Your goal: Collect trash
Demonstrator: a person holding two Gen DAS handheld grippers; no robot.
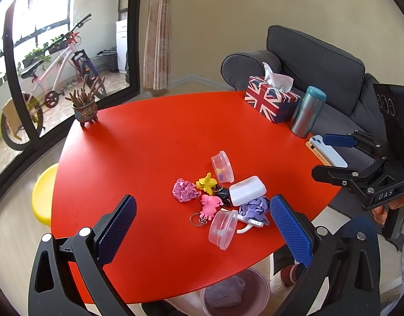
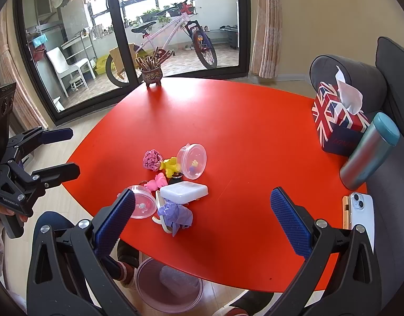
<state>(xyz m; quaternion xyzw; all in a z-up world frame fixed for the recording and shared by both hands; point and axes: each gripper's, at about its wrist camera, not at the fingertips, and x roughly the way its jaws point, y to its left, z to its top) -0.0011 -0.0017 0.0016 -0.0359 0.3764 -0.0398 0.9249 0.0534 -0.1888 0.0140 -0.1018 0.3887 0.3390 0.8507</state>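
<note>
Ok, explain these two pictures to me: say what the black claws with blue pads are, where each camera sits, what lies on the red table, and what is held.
The claws are hand-held grippers, one per hand, each carrying a camera looking along its fingers. One picture comes from the left gripper, the other from the right gripper. Both stand open and hold nothing. On the red table lie a pink paper wad, a purple paper wad, toy keychains, two clear tubs and a white case. A bin sits on the floor beneath.
</note>
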